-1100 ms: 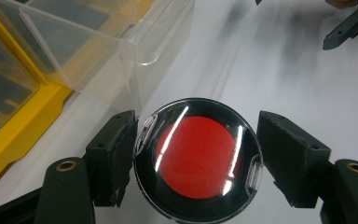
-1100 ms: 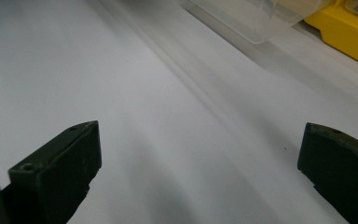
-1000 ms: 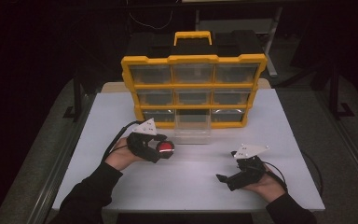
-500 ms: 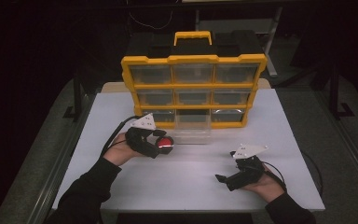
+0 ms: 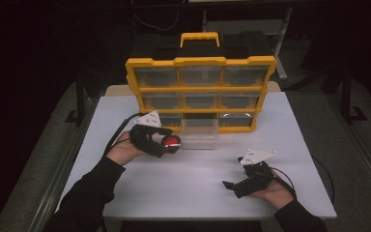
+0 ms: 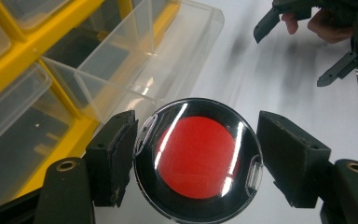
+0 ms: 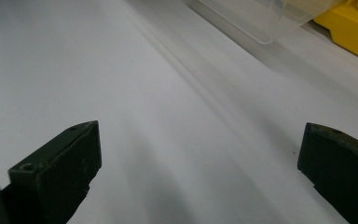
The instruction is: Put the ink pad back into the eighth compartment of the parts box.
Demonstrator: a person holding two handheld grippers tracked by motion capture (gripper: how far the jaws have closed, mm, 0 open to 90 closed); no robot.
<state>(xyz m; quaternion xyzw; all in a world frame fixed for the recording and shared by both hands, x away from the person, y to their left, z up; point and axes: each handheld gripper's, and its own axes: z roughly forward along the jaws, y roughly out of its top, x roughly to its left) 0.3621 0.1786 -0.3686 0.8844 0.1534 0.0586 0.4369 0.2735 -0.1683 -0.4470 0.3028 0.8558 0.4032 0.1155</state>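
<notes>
A round black case with a red disc inside (image 6: 196, 161) sits between the jaws of the left gripper (image 5: 166, 143), which press on its two sides, just in front of the clear drawer (image 5: 200, 131) pulled out from the bottom row of the yellow organizer (image 5: 200, 92). The right gripper (image 5: 233, 185) rests low over the white table (image 5: 188, 179), well apart from the case, and its jaws are wide apart with nothing between them.

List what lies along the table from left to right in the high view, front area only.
Left hand → left gripper → red round case → pulled-out clear drawer → right gripper → right hand.
</notes>
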